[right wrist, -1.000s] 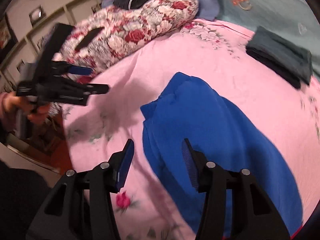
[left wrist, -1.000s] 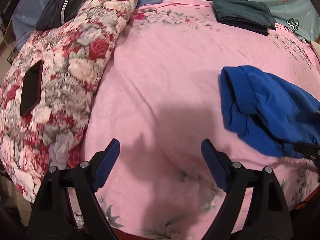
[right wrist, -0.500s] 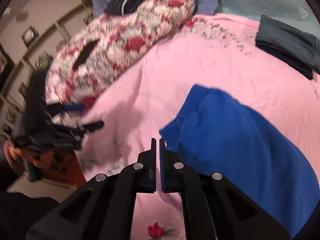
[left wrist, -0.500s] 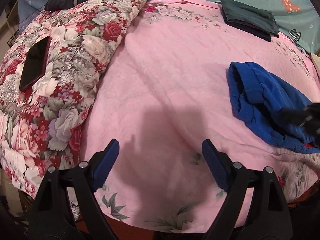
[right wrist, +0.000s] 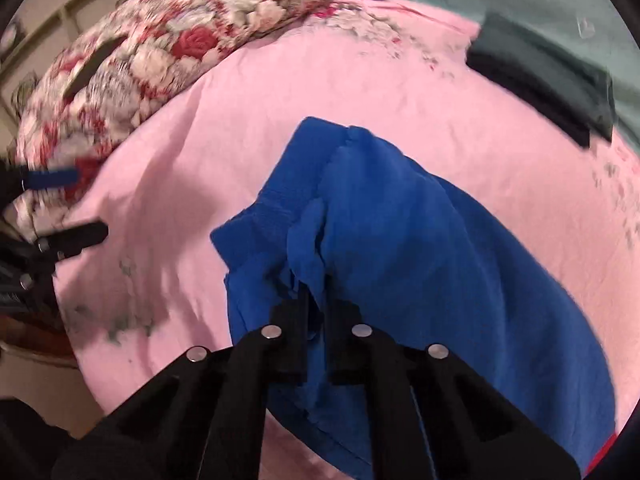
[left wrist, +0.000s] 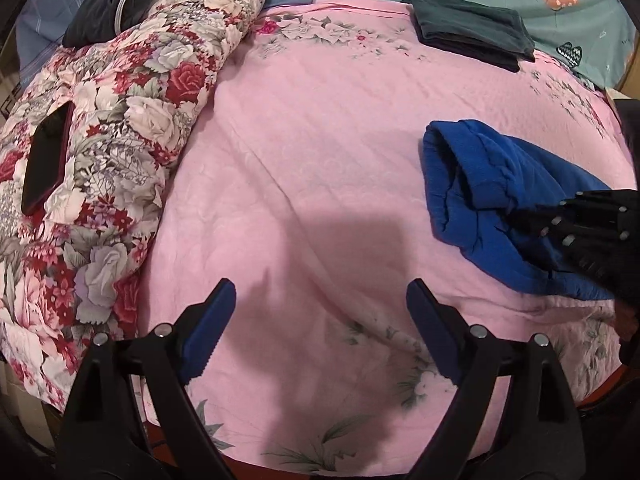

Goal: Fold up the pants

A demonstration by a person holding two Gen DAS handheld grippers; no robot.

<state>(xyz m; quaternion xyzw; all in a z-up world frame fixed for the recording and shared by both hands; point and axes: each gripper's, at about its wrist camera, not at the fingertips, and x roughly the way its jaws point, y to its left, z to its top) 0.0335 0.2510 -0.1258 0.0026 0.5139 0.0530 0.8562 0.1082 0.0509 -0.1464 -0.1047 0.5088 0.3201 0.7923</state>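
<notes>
Bed: a pink floral bedspread (left wrist: pixel 320 152) covers it, and everything else lies on top.
Quilt: a rolled red-and-white rose quilt (left wrist: pixel 132 120) runs along the left side, with a dark phone (left wrist: pixel 46 162) lying on it.
Blue pants: the blue pants (right wrist: pixel 420 248) lie bunched on the bedspread toward the right of the bed, waistband end pointing to the bed's middle, well apart from the quilt.
Folded clothes: a dark green folded stack (left wrist: pixel 468 32) sits at the far edge, clear of the pants.
Right tongs: the right tongs (right wrist: pixel 314 320) are clamped on a ridge of blue cloth just behind the waistband, the fabric puckering up between the pads.
Left tongs: the left tongs (left wrist: pixel 320 320) stand wide apart over bare bedspread, holding nothing and well apart from the pants.
Doing the step well: the pinch looks to catch a gathered fold, so lifting slowly and checking that both layers come up should keep the pants from slipping; the free tongs would do best taking the opposite waistband corner so the cloth can be spread flat before folding.
Change from earlier: a second ago the right tongs stood apart above the pants' near edge with nothing between them; they have since closed, sunk onto the cloth, and now have fabric in their bite. The left tongs have barely shifted.
</notes>
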